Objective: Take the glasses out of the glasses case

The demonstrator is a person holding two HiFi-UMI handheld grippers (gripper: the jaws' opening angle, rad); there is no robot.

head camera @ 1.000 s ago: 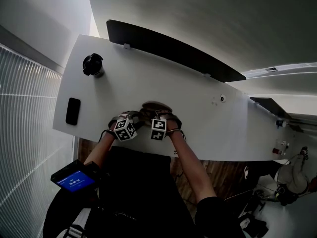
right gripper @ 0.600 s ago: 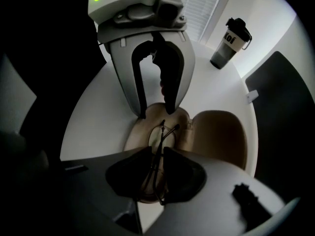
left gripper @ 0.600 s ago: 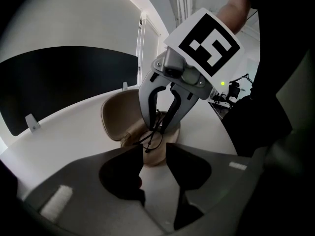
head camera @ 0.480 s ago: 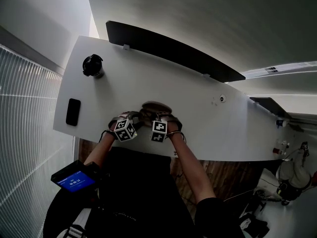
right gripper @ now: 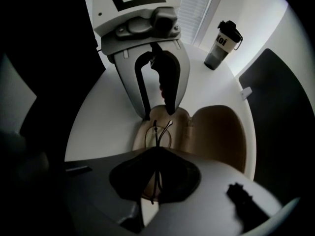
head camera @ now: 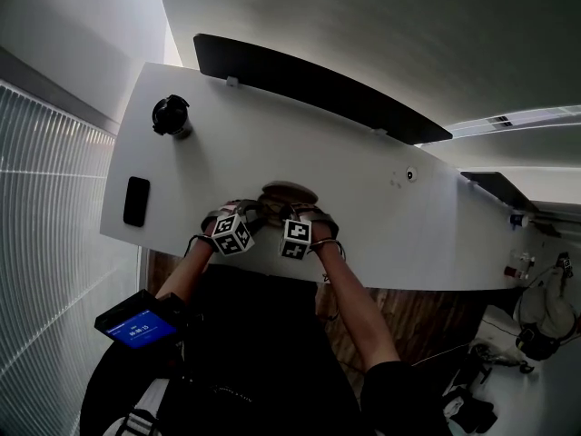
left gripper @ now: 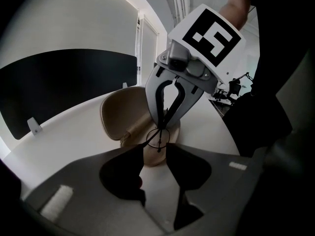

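Barely any shift. At table (head camera: pixel 381 198) near edge: right gripper (right gripper: pixel 156 150) clamps one pair of glasses (right gripper: pixel 158 137) over one open case (right gripper: pixel 219 132); left gripper (left gripper: pixel 155 149) jaws apart.

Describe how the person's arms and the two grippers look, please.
The left gripper and right gripper each carry a white cube with black square markers. Their bodies are pale grey, with curved fingers that are dark on the inner side. The person wears a black top; its sleeves end near the elbows.

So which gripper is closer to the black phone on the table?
Left. The left gripper is on the phone's side of the glasses case; the right gripper is on the other side, farther from the phone.
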